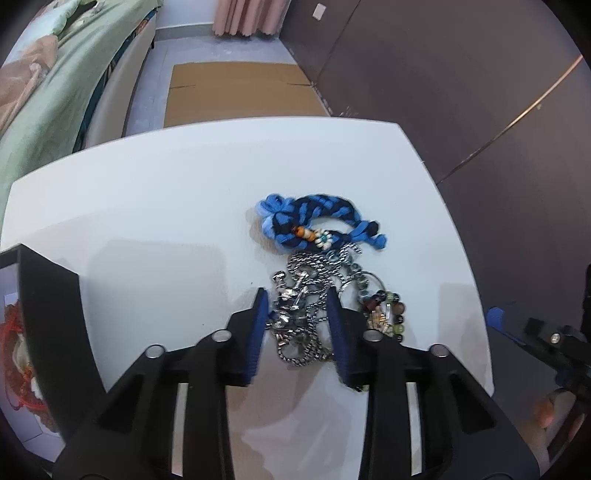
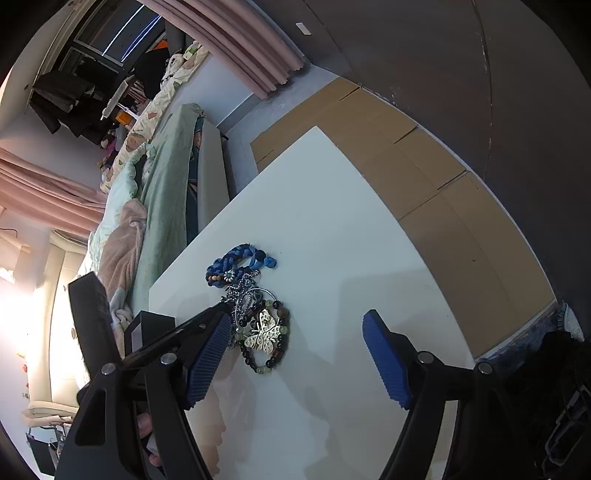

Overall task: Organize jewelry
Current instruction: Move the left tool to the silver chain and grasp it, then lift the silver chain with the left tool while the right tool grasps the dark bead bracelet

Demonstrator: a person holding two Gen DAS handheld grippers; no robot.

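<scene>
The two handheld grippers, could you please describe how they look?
Both match. The left gripper has a glossy black plastic frame with triangular cut-outs, round silver pivot pins, and two flat, finely ribbed blue finger pads. The right gripper shows the same black frame, silver pins and ribbed blue pads. No cables or markings show.

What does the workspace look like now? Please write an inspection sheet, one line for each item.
Surface: white table, mostly bare.
Job's things: one tangled pile near the table's edge: blue braided band, silver chains, beaded bracelet with a butterfly charm.
Clutter: black box with red items inside, at the table's left side.
Grippers: left hand-held gripper straddles the silver chains, pads narrowed, contact unclear; right hand-held gripper open beside the pile, holding nothing.
Cables: nothing seen.
Surroundings: bed with green blanket, pink curtain, flat cardboard on the floor.
</scene>
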